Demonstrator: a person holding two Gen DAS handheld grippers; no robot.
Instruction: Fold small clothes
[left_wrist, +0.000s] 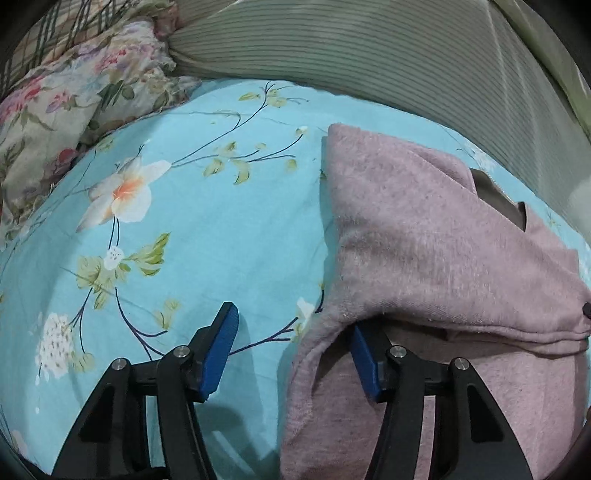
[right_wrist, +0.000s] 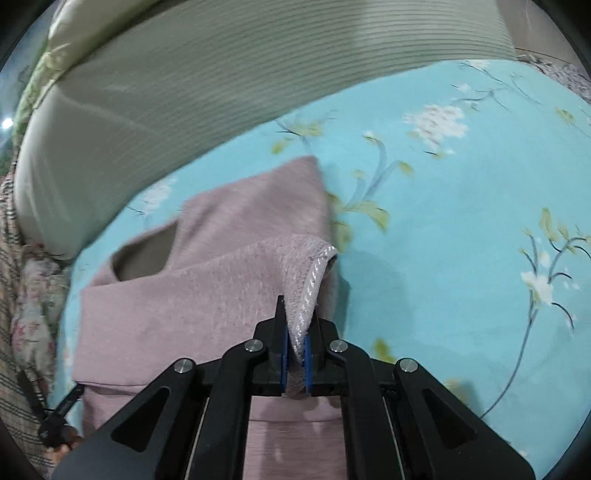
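right hand-held gripper (right_wrist: 295, 354) clamps pink garment (right_wrist: 207, 295) hem — lifted.

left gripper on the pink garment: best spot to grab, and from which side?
Probably the pink garment's near-left folded edge, where the left gripper is open: one blue pad already sits under the lifted fold, the other over bare sheet. Come in low from the sheet side. The right gripper already pinches the stitched hem.
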